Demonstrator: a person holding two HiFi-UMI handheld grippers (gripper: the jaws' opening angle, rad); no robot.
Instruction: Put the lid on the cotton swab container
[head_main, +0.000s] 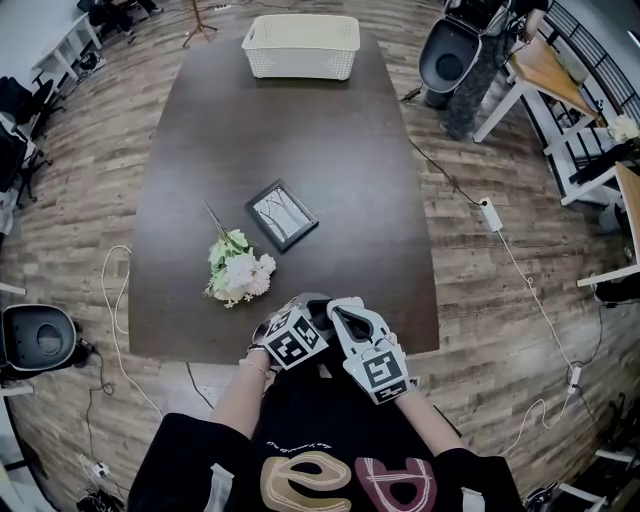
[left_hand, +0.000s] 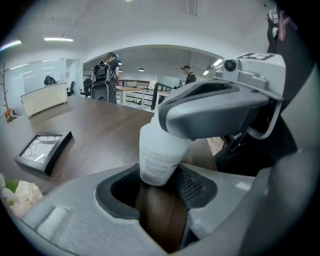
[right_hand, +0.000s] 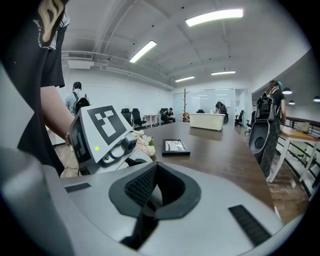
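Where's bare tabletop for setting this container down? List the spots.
Bare: the broad stretch between basket and picture frame, and the table right of the frame. Crowded: the near edge, where flowers, left gripper and right gripper bunch.

The far stretch of the worktop (head_main: 210, 140) lies bare between the basket (head_main: 300, 46) at its far end and the picture frame (head_main: 282, 215) in the middle, so a hand could pass freely there. The right side, from the frame down to the near edge, is bare too. On the near left the flowers (head_main: 238, 272) lie close beside the frame, leaving only a narrow gap. At the near edge the cotton swab container (left_hand: 162, 152) fills the gap of the left tongs (left_hand: 160, 192). The right tongs (left_hand: 172, 117), pressed together, lie across its top and block the way from above.
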